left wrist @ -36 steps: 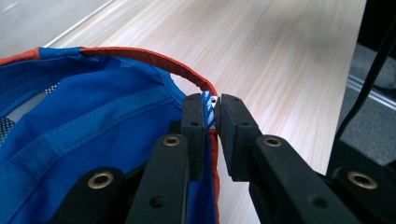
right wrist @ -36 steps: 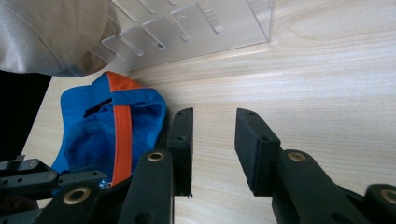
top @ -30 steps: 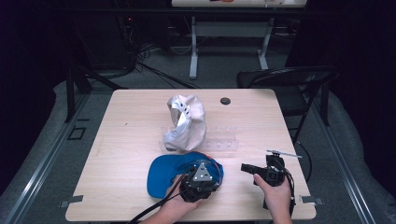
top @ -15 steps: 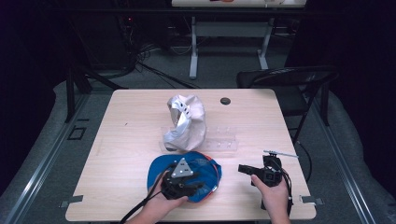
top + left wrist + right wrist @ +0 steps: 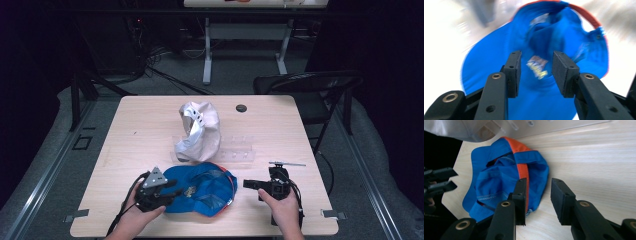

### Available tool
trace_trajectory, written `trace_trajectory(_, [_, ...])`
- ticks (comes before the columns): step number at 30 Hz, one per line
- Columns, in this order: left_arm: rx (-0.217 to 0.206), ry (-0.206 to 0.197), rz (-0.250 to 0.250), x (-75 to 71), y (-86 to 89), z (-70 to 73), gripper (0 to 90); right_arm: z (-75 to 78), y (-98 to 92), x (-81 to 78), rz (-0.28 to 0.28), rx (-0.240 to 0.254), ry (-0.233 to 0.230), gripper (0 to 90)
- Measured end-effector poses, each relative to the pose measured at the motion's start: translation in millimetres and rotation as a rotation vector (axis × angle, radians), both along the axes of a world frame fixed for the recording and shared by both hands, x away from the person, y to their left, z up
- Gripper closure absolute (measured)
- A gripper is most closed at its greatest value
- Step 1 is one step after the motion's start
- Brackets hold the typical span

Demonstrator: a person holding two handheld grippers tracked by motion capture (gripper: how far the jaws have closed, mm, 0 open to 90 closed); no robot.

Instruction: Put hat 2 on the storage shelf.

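Mostly blue cap (image 5: 202, 187), orange-trimmed

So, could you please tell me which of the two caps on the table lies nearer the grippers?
The blue cap with the orange trim, lying flat at the near edge between both grippers. The silver-white cap sits farther back, mid-table.

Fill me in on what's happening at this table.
A person works on a blue fabric cap with an orange edge lying near the front of the light wooden table, a handheld gripper on each side. The left gripper, jaws just opened with nothing between them, sits at the cap's left edge. The right gripper points at the cap's right side, open, not touching it. A crumpled silver-white bag sits behind.
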State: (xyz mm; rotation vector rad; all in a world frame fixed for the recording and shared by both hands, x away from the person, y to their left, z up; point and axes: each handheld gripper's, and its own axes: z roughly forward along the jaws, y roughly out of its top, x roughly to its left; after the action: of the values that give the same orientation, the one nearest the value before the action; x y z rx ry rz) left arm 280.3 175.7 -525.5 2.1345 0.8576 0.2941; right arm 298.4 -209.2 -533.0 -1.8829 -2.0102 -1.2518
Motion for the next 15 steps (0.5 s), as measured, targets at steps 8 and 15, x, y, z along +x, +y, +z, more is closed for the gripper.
trace_trajectory(8, [-0.035,0.004,0.085,8.3,28.8,-8.9,59.8,-7.7,20.4,7.3,0.104,0.043,0.04,61.0])
trace_trajectory(15, [-0.036,0.032,0.091,12.7,35.3,-21.7,59.7,-15.7,28.7,14.1,0.123,0.065,0.091,57.8])
